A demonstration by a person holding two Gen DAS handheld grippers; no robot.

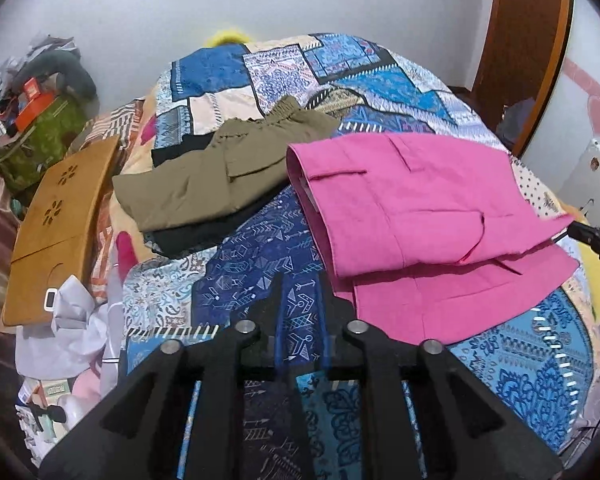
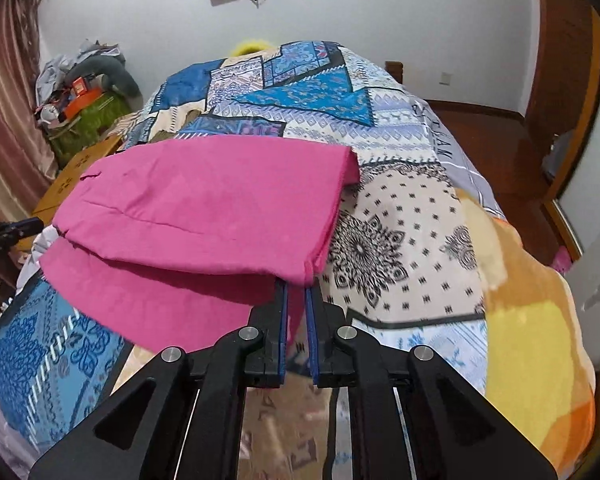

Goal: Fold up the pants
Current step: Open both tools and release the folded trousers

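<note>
pants: we had the folded bright pink cotton pants (image 1: 420, 208) lying on the blue patchwork-print bedspread (image 1: 260, 264) | right gripper (image 2: 296, 292): fingers nearly together at the pink hem, couldn't tell if pinching | left gripper (image 1: 300, 280): fingers apart, holding nothing | nearby: folded olive-green pants (image 1: 204, 176) stacked on dark cloth (image 1: 204, 236) | containers: none we could make out

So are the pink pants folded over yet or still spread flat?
Folded over: the pink pants lie doubled on the bedspread, upper layer stopping short of the lower layer's near edge.
</note>
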